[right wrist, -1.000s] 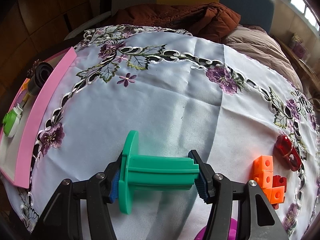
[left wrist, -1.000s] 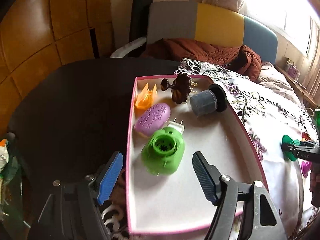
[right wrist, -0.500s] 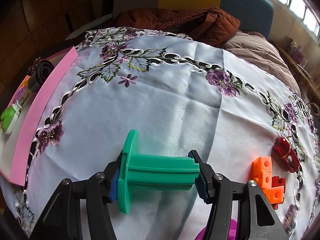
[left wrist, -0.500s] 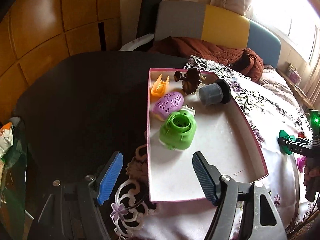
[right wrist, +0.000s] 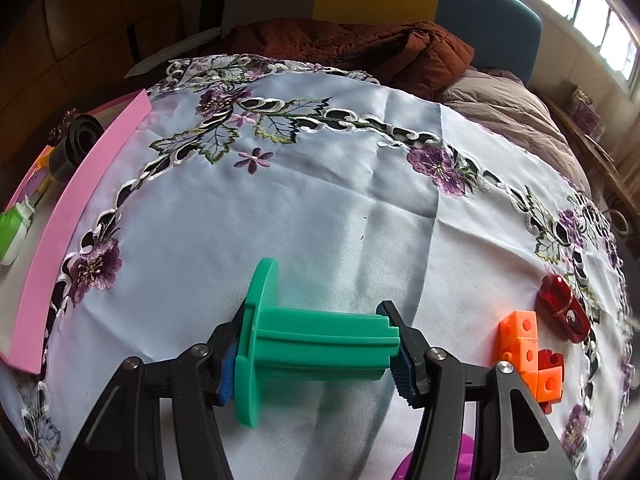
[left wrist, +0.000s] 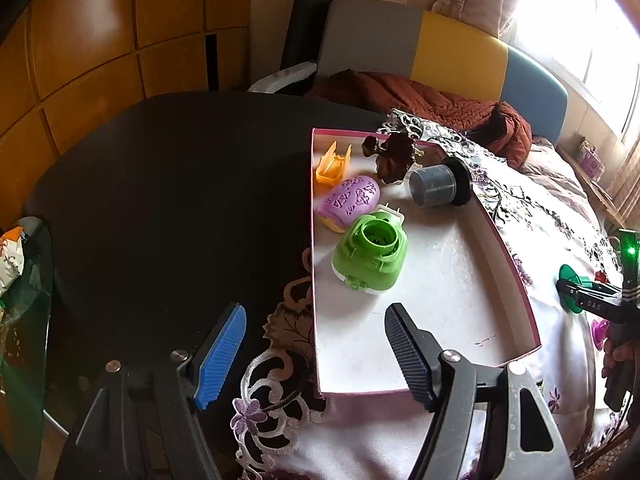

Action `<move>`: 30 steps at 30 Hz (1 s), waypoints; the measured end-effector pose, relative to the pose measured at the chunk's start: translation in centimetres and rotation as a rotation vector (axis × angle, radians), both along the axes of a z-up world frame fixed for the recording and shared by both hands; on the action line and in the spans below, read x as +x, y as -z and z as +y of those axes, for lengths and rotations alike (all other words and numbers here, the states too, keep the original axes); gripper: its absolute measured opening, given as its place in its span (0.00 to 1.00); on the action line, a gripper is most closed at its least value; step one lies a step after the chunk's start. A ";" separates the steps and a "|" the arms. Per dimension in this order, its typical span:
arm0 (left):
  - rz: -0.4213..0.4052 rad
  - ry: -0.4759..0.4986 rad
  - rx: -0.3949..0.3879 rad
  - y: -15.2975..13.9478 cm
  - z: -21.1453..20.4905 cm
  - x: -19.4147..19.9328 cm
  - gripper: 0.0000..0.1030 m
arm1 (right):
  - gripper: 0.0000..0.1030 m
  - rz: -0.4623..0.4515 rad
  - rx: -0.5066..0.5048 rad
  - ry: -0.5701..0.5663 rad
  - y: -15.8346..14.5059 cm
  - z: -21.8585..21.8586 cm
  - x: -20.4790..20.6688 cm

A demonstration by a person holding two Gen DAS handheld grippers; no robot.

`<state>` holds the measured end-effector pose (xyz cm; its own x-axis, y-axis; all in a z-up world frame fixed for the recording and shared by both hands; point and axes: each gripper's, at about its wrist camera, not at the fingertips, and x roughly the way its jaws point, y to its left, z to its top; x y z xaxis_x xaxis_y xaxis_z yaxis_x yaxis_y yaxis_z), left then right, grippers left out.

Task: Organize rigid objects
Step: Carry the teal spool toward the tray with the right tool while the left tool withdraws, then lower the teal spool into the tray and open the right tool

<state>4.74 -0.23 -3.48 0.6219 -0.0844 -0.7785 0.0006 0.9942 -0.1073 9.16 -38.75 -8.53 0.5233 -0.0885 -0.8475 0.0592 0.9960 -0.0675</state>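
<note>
My right gripper (right wrist: 314, 350) is shut on a teal spool (right wrist: 308, 344), held sideways above the white embroidered cloth. It also shows at the right edge of the left wrist view (left wrist: 576, 290). My left gripper (left wrist: 316, 354) is open and empty, hovering over the near corner of a pink-rimmed tray (left wrist: 516, 272). The tray holds a green plug-in device (left wrist: 370, 258), a purple oval piece (left wrist: 348, 202), an orange piece (left wrist: 332, 164), a dark brown clip (left wrist: 394, 156) and a grey cylinder with a black flange (left wrist: 438, 186).
On the cloth to the right lie orange cubes (right wrist: 524, 344), a red piece (right wrist: 564, 306) and a purple item (right wrist: 432, 464) under my right gripper. A dark round table (left wrist: 160, 184) lies left of the tray. A sofa with a brown jacket (right wrist: 360, 48) stands behind.
My left gripper has pulled back and up from the tray, so the tray's near edge and the cloth's lace now show. My right gripper has lifted slightly with the spool.
</note>
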 end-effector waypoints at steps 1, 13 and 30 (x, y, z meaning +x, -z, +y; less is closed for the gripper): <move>-0.001 -0.001 -0.005 0.0 0.1 0.0 0.71 | 0.58 0.002 -0.002 0.012 0.0 0.1 0.0; -0.004 -0.051 -0.050 -0.1 2.3 -0.1 0.71 | 0.58 -0.086 0.001 0.099 -3.8 3.5 -1.1; -0.031 -0.137 -0.037 -0.6 5.3 -0.2 0.70 | 0.58 -0.022 0.216 -0.457 -3.5 26.7 -0.4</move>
